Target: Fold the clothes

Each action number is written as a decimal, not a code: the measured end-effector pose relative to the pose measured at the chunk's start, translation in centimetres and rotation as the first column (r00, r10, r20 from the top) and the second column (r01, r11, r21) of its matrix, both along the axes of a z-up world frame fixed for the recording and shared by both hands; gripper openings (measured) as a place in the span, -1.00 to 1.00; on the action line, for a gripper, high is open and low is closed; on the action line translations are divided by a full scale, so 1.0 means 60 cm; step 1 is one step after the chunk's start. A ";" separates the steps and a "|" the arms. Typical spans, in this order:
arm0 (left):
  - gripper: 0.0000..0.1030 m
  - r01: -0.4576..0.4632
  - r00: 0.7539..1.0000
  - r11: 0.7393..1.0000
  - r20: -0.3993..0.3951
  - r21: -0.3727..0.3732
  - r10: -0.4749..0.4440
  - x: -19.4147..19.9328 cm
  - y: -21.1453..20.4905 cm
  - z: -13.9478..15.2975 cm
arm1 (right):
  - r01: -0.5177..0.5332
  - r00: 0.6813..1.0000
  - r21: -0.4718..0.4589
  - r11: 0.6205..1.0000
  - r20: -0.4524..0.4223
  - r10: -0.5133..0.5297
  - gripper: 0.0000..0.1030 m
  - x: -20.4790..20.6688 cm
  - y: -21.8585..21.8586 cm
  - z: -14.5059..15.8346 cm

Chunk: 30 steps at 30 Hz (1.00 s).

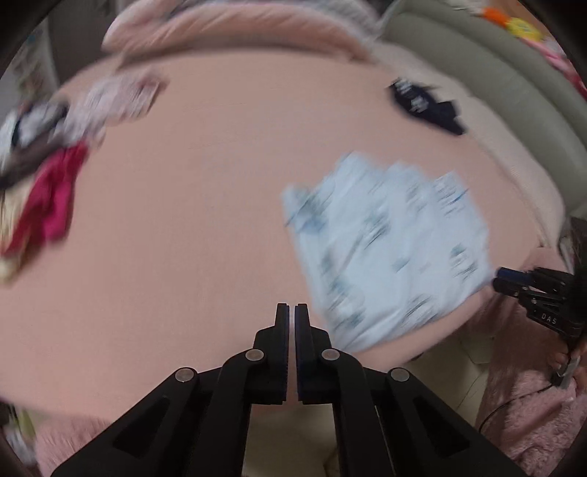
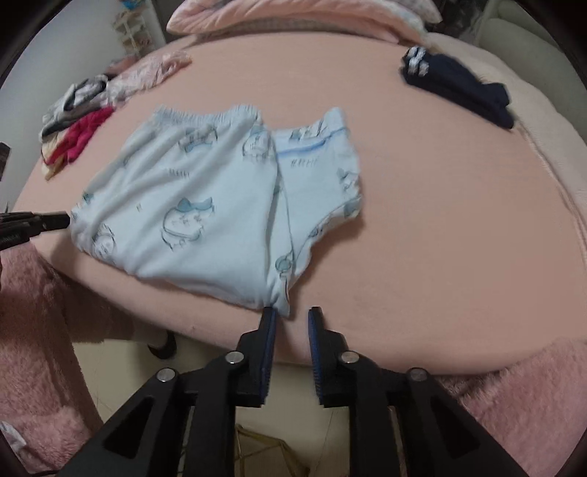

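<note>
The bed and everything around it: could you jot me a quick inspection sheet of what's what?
Surface: pink sheet, mostly bare.
Job's things: light blue printed garment, folded, lying flat near the front edge.
Clutter: navy clothes far right; mixed heap with a magenta piece far left.
Grippers: left gripper shut, empty; right gripper open, at the garment's near corner, not gripping.
Cables: thin black lead over a fuzzy pink blanket.
Surroundings: pillows at the head.
</note>
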<state>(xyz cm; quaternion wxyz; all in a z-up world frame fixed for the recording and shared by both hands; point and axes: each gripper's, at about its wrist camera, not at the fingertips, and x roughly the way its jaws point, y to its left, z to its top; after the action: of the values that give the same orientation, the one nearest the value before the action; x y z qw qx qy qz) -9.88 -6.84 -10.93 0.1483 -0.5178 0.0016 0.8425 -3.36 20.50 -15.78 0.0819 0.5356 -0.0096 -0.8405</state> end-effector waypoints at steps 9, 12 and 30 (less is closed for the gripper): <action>-0.35 0.283 0.958 0.942 0.019 -0.180 -0.285 -0.051 0.176 -0.079 | -0.190 0.972 0.067 0.979 -0.127 0.197 0.01 -0.081 -0.078 0.033; -0.31 0.242 0.970 0.964 0.049 -0.114 -0.237 -0.063 0.118 -0.078 | -0.237 0.971 0.142 0.961 0.002 0.239 -0.04 -0.101 -0.082 -0.033; -0.32 0.040 0.999 0.995 -0.031 -0.090 -0.043 -0.137 0.098 -0.051 | -0.076 0.996 0.005 0.997 -0.039 0.076 -0.04 -0.196 -0.038 -0.012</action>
<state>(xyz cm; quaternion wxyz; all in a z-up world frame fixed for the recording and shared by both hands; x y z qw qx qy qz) -18.12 -0.96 -13.99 0.1425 -0.5098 0.0526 0.8468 -15.10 18.19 -16.48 0.1131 0.5192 0.0140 -0.8470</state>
